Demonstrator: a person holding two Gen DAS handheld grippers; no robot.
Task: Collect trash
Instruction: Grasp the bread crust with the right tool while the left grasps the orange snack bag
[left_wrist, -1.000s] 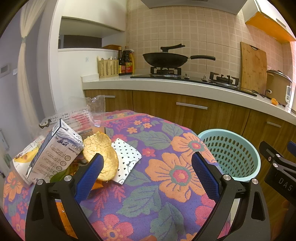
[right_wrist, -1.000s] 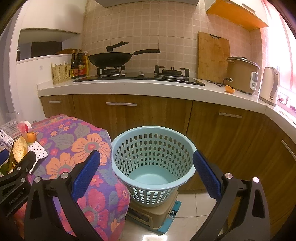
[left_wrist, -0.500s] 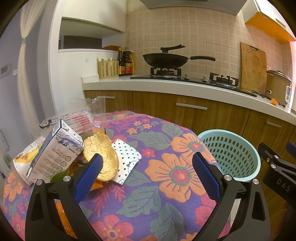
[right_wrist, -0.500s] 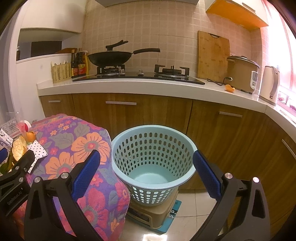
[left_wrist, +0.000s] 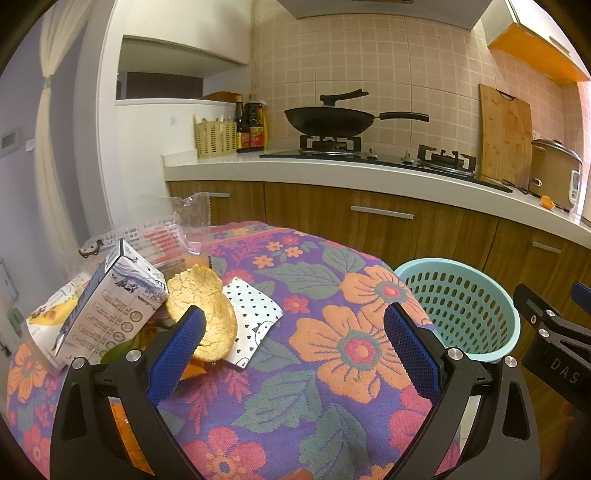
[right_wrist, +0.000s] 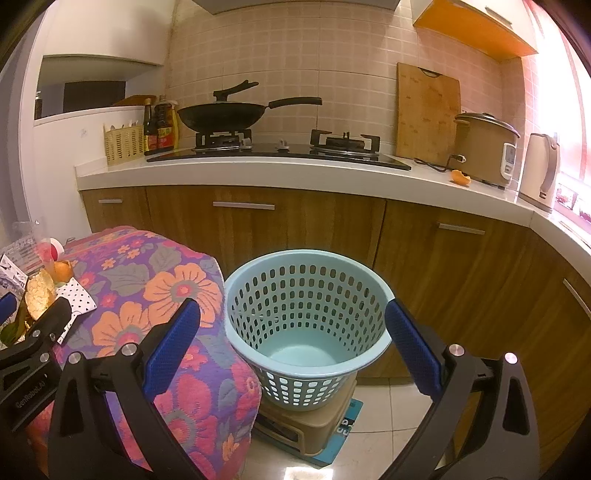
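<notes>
Trash lies at the left of the floral-cloth table (left_wrist: 332, 347): a tilted milk carton (left_wrist: 107, 302), a yellow cracked peel piece (left_wrist: 203, 314), a white dotted paper (left_wrist: 255, 317) and clear plastic wrappers (left_wrist: 159, 236). My left gripper (left_wrist: 295, 350) is open and empty above the cloth, just right of the pile. A light blue perforated basket (right_wrist: 306, 317) stands beside the table on a stool; it also shows in the left wrist view (left_wrist: 461, 306). My right gripper (right_wrist: 291, 347) is open and empty, in front of the basket.
A kitchen counter (right_wrist: 258, 173) with wooden cabinets runs behind, holding a wok (right_wrist: 225, 114), cutting board (right_wrist: 428, 114), rice cooker (right_wrist: 484, 147) and kettle (right_wrist: 539, 166). An orange peel (right_wrist: 61, 271) lies near the pile. Tiled floor (right_wrist: 384, 443) shows below the basket.
Both grippers have barely moved; the view shifts very slightly. Nothing was taken hold of or let go.
</notes>
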